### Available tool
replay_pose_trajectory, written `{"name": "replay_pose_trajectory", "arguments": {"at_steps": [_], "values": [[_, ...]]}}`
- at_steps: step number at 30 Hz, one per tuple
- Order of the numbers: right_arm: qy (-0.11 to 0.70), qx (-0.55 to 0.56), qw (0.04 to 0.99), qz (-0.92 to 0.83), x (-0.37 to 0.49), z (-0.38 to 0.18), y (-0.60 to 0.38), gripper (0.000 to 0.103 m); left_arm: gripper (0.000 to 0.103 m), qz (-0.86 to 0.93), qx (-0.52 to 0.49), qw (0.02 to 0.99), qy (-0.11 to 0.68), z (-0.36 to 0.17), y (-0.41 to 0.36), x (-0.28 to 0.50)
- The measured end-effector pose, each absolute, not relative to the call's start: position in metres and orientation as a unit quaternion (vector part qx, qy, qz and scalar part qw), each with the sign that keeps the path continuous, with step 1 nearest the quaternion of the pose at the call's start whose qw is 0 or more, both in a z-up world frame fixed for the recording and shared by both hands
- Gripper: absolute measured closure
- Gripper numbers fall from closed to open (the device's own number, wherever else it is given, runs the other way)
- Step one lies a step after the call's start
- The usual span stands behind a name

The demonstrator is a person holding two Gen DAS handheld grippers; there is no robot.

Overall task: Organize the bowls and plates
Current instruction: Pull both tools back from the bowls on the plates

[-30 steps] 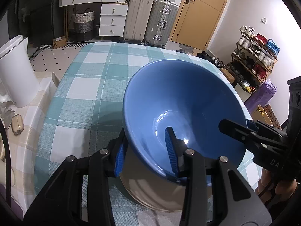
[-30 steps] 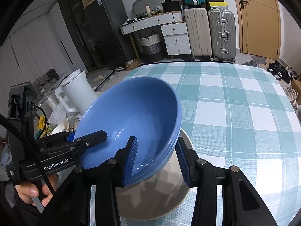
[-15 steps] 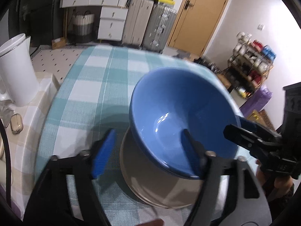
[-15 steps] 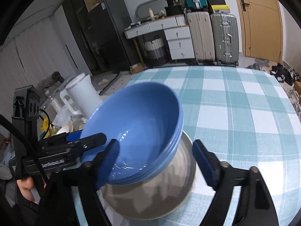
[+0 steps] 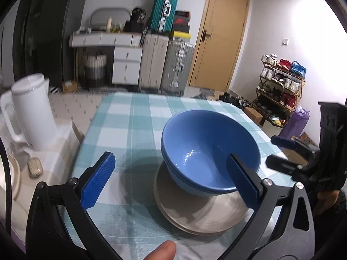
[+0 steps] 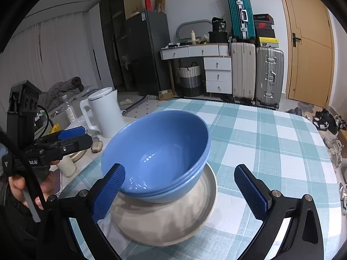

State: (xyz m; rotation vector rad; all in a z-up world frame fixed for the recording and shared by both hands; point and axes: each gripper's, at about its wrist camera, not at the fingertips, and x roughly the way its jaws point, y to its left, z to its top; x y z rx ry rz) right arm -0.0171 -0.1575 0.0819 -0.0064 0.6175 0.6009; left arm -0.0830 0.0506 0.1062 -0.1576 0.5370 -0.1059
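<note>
We see smooth round blue bowls nested on shiny beige plates near the checked cloth surface's front edge. Both left tongs and right tongs just spread wide, gripping nothing.

Left black tongs with blue pads spread wide, just opened, gripping nothing; right black blue-padded tongs likewise, angled downward.

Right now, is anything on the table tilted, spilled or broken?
Nothing is spilled or broken. The blue bowls sit nested on the beige plates, but off-centre, toward the plates' far left edge in the right wrist view. Both the left gripper and right gripper are open, clear of them.
</note>
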Motion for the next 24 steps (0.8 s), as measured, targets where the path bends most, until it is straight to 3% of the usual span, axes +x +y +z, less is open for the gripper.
{"name": "replay_pose_trajectory", "arguments": {"at_steps": [7, 24], "values": [[0.250, 0.020, 0.915, 0.315, -0.042, 0.078, -0.178, 0.000, 0.001, -0.042, -0.010, 0.973, 0.226, 0.103, 0.033, -0.111], [0.185, -0.002, 0.924, 0.335, -0.095, 0.057, -0.195, 0.000, 0.001, -0.074, -0.009, 0.979, 0.189, 0.055, 0.032, -0.151]]}}
